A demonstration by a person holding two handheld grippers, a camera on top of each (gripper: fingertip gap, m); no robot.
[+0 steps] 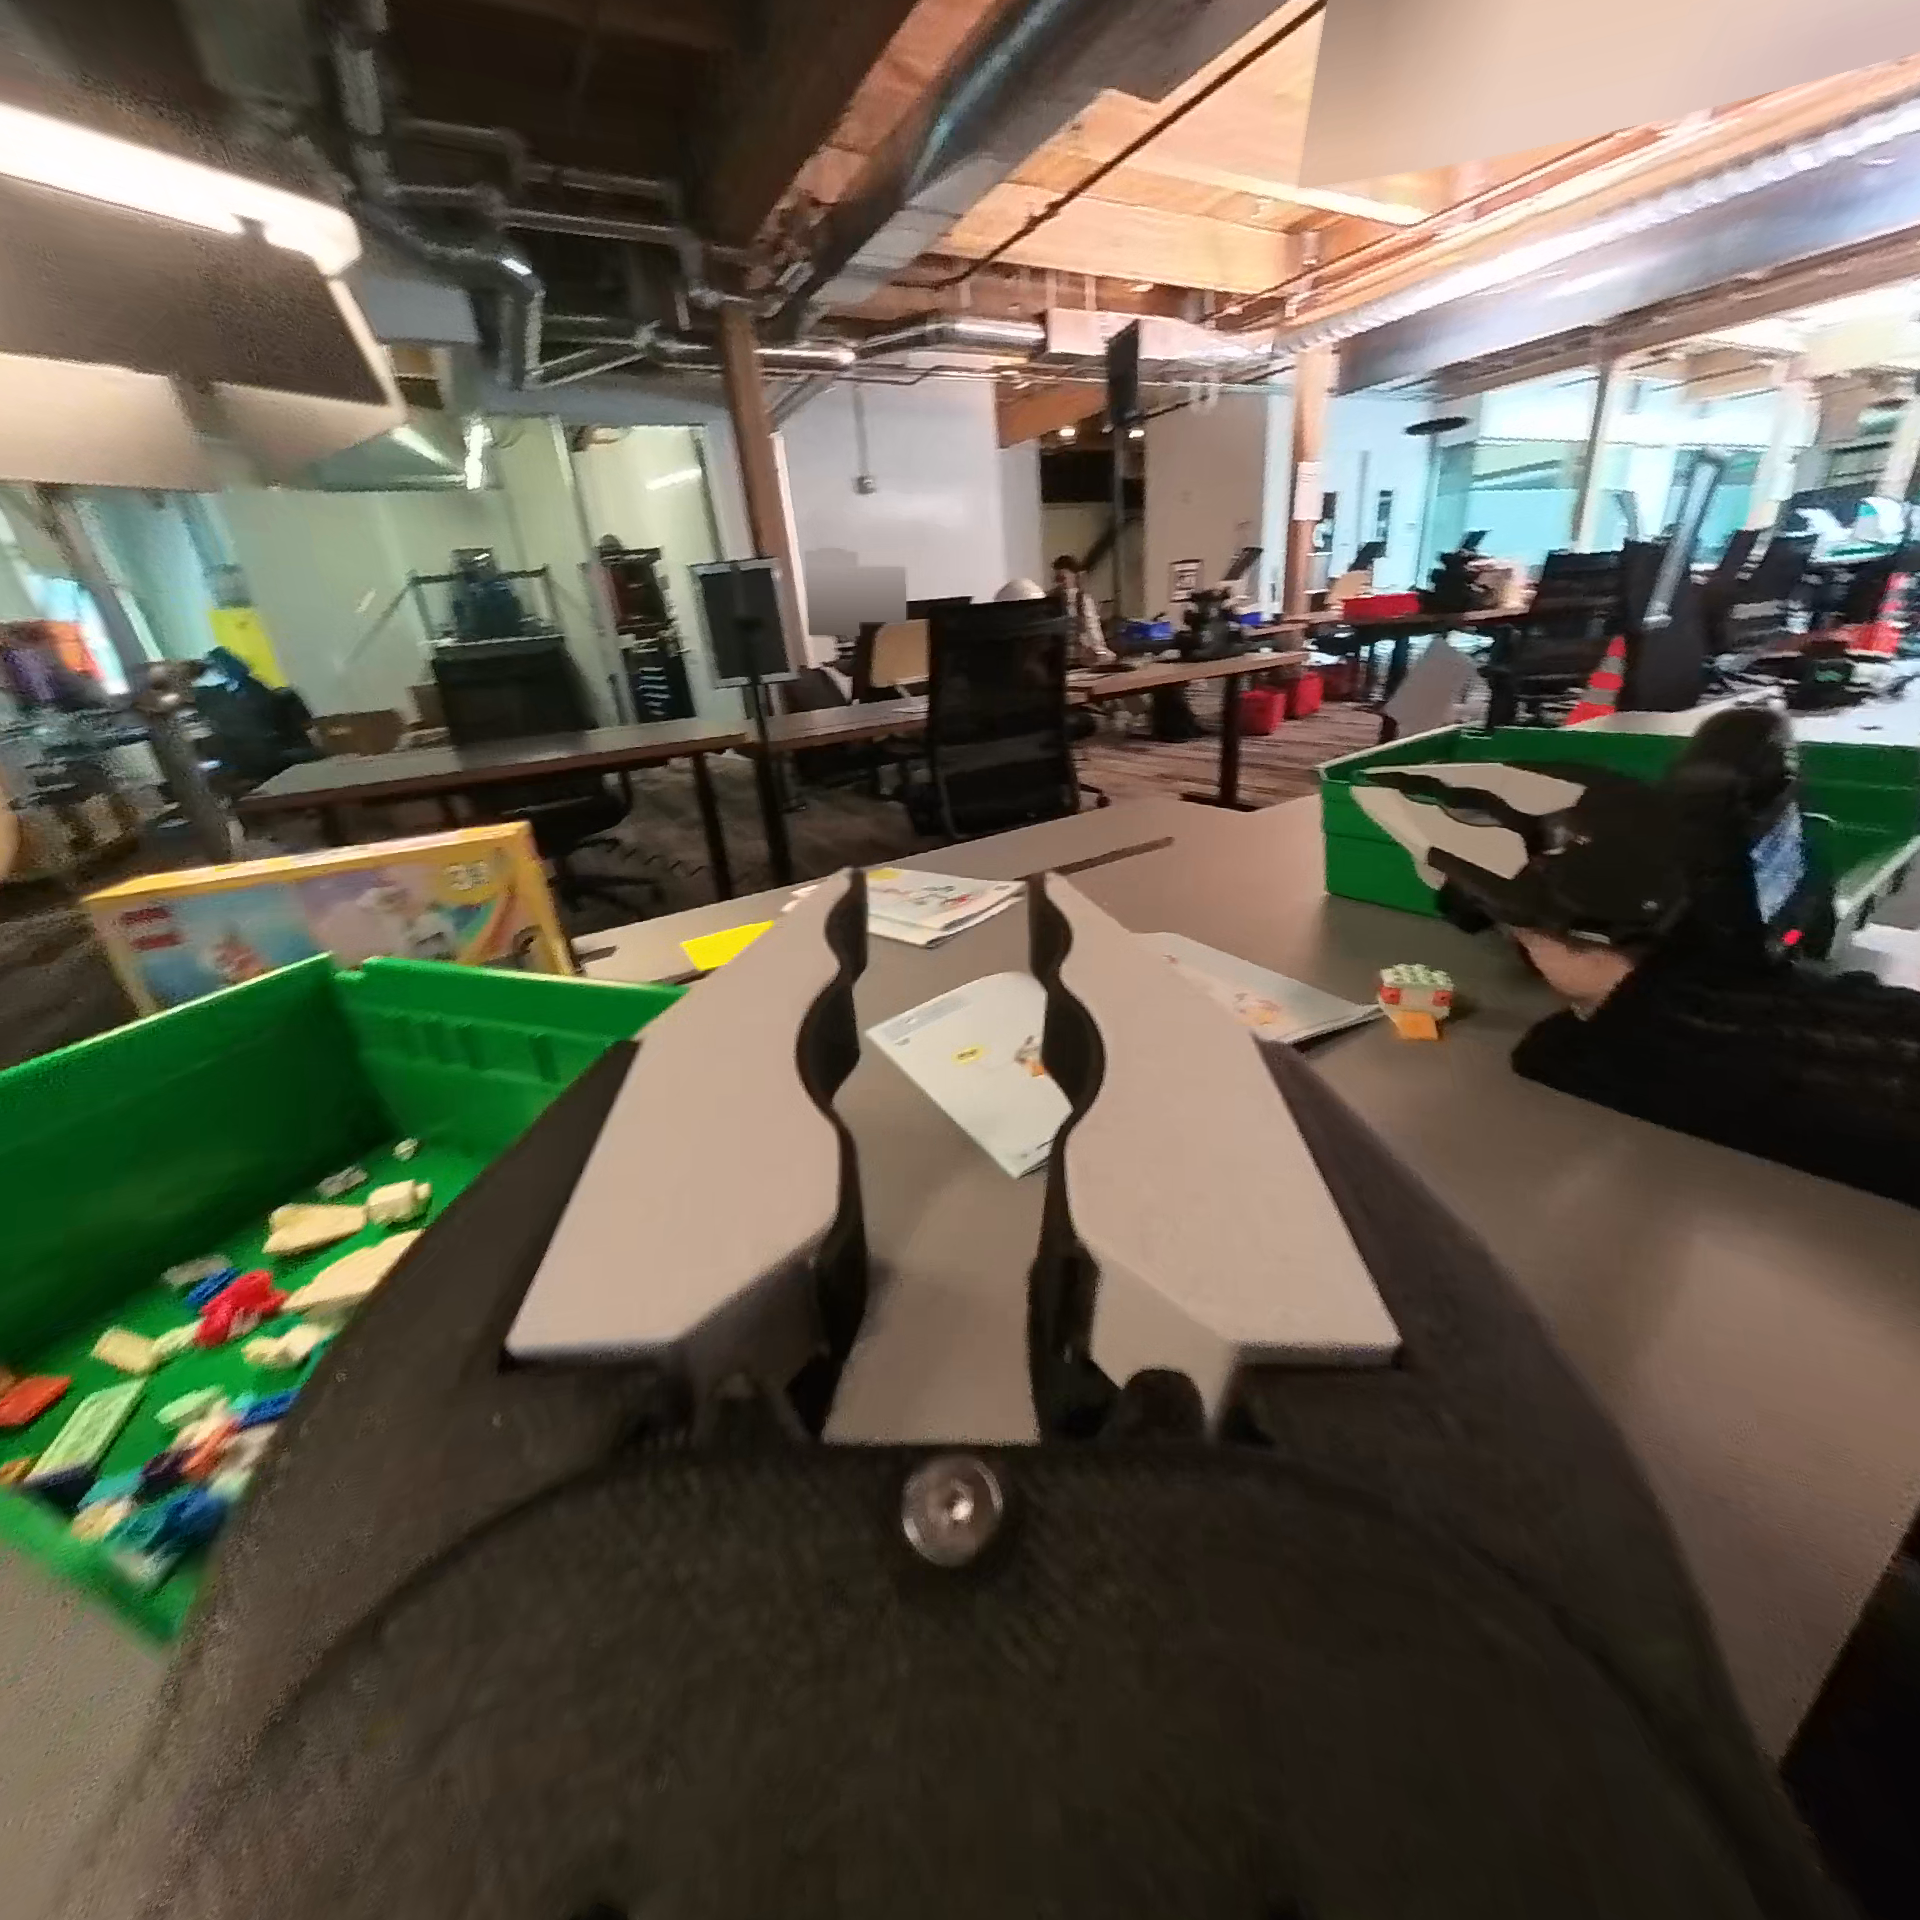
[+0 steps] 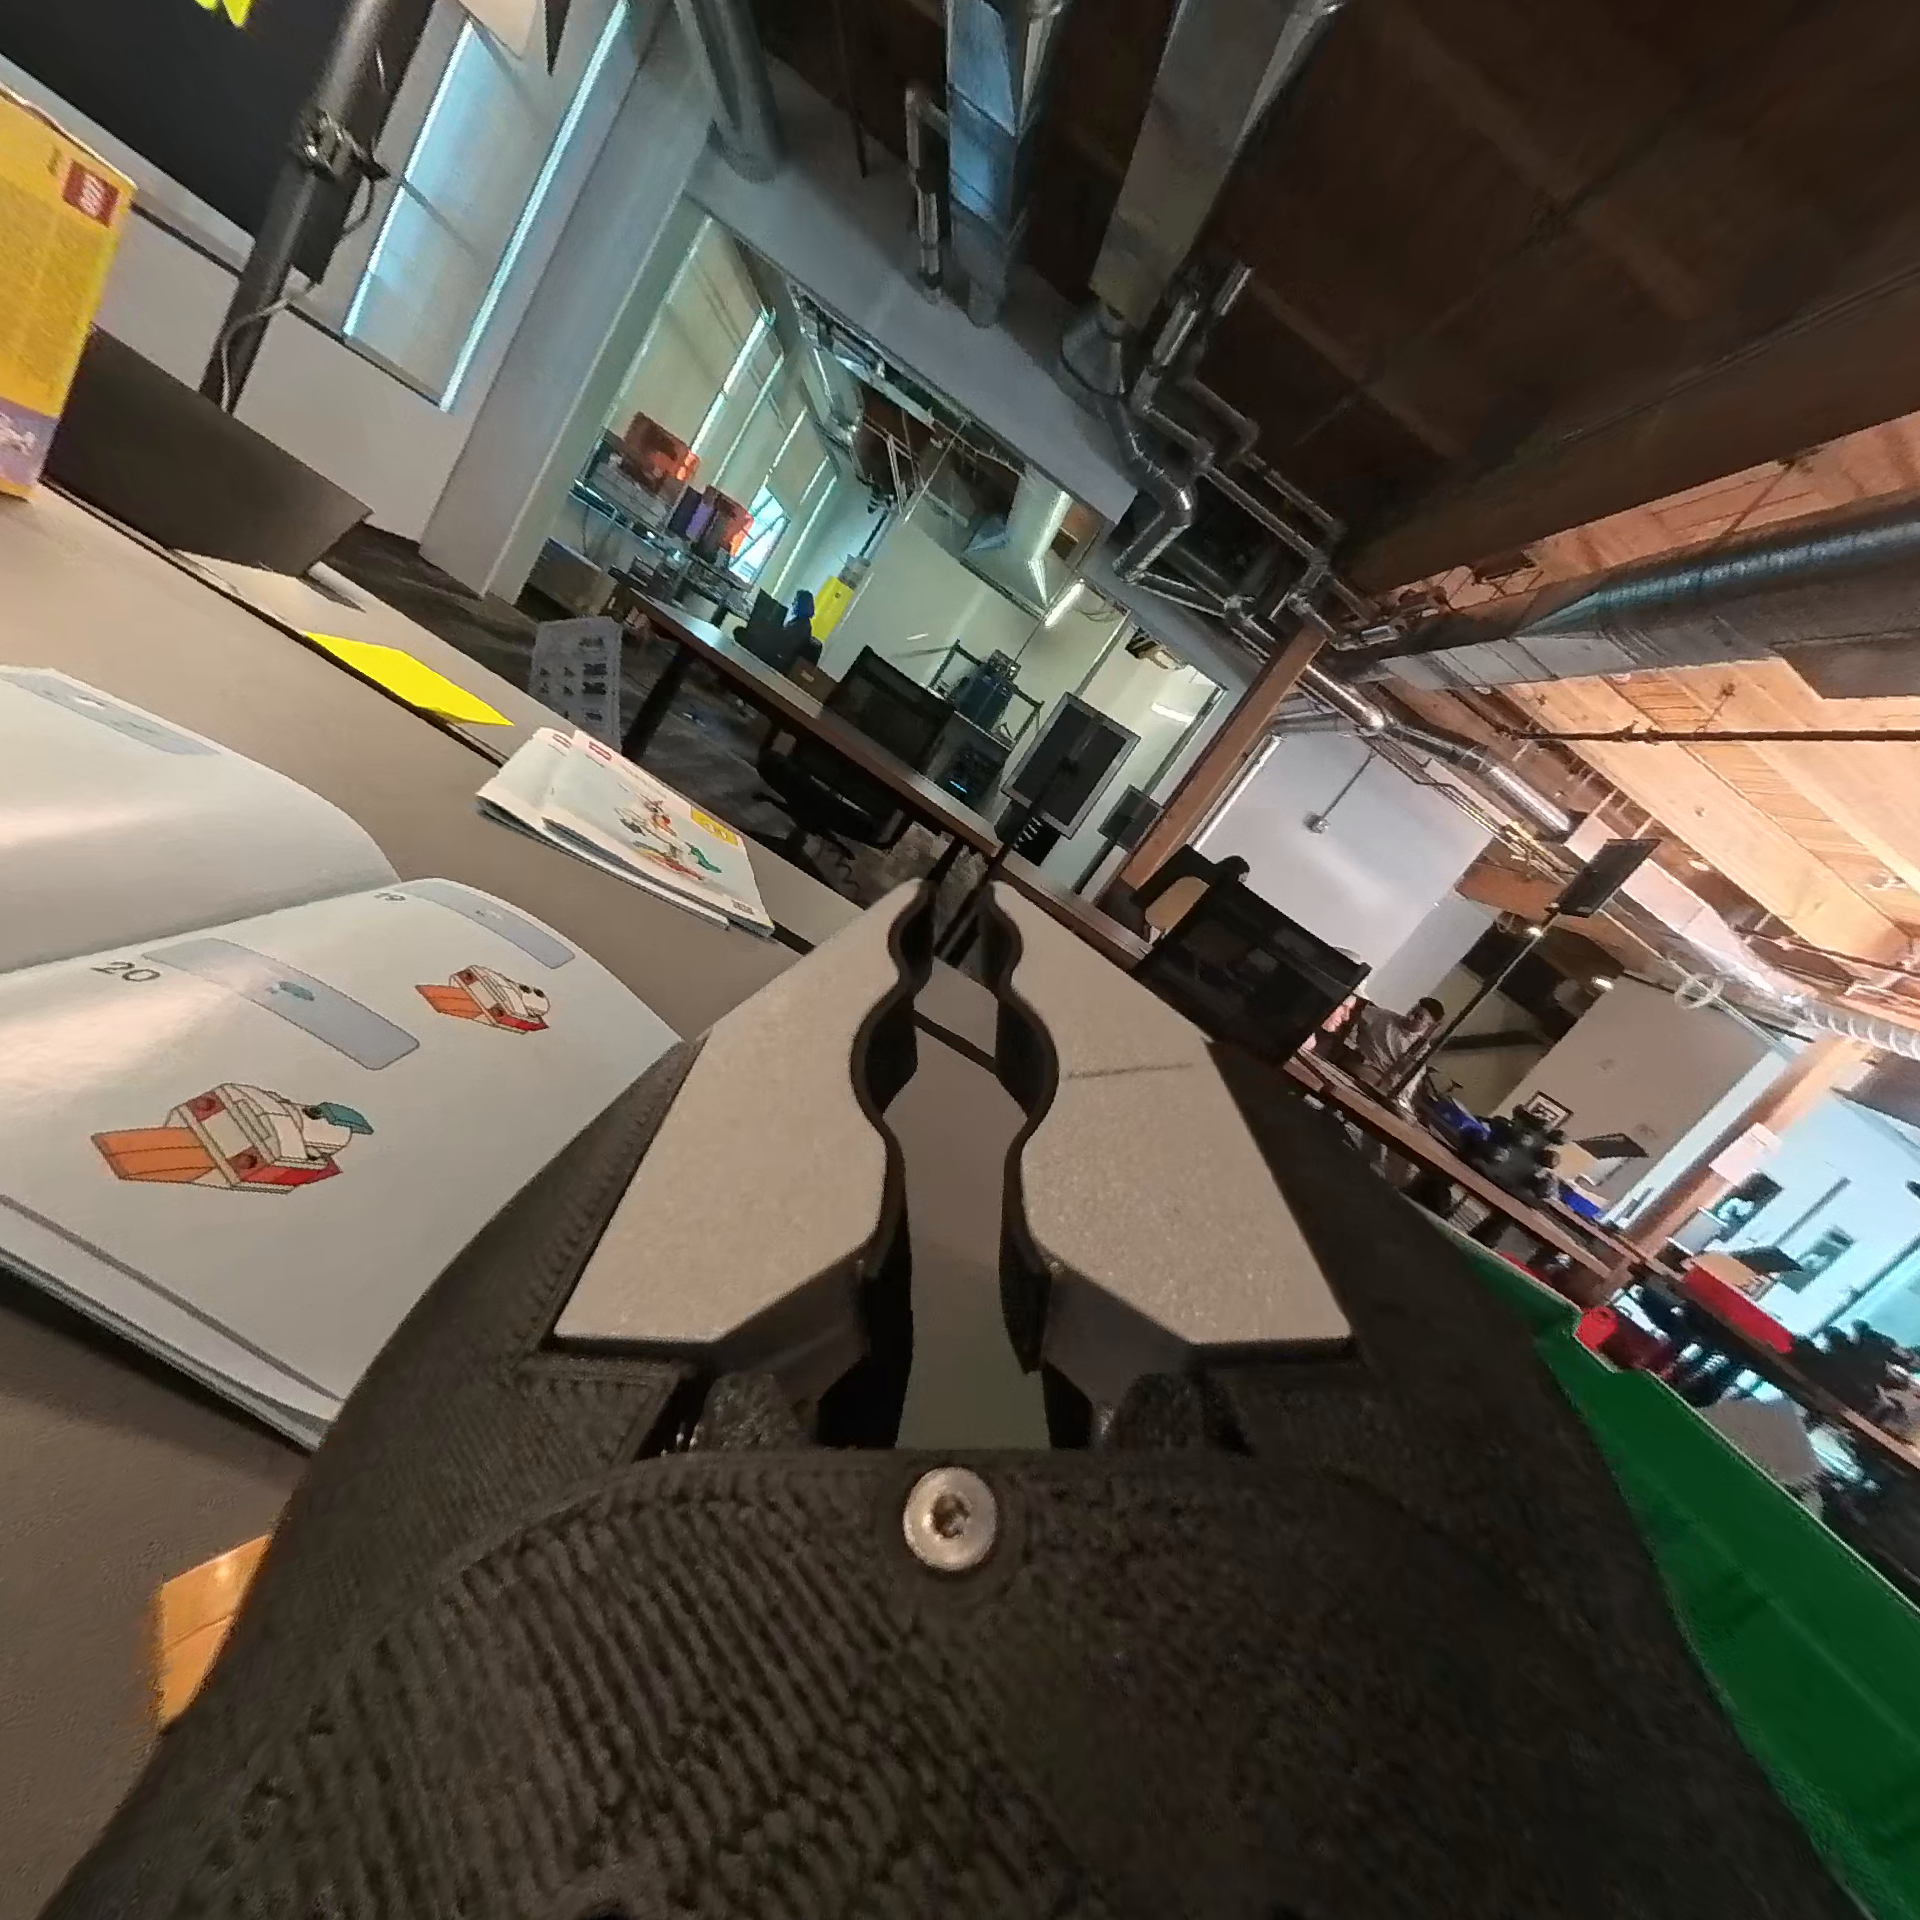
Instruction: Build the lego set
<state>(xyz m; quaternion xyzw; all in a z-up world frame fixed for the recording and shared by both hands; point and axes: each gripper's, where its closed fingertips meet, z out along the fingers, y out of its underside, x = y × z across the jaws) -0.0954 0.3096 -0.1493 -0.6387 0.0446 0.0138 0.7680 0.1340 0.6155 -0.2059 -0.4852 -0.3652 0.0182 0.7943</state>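
Observation:
My left gripper (image 1: 945, 894) is open and empty, held above the grey table (image 1: 1558, 1299). A green bin (image 1: 156, 1122) with several loose white, red and blue bricks (image 1: 239, 1309) sits just to its left. A small build (image 1: 1415, 992) of white, red and orange bricks stands on the table to the right. My right gripper (image 1: 1444, 831) shows beyond it, held by a hand in a black sleeve in front of a second green bin (image 1: 1371, 862). In the right wrist view, the right gripper (image 2: 956, 904) is empty with a narrow gap between its jaws.
An open instruction booklet (image 2: 312, 1091) lies left of the right gripper, with closed booklets (image 2: 634, 831) and a yellow note (image 2: 405, 675) farther off. The set's yellow box (image 1: 312, 914) stands behind the left bin. An orange piece (image 2: 208, 1621) shows at the lower left. Across from one pair of fingers to the other is roughly 40 cm. The left gripper is farther from the orange piece (image 2: 208, 1621), some 35 cm, than the right, some 15 cm. It is also in sight in the left wrist view (image 1: 1414, 1033).

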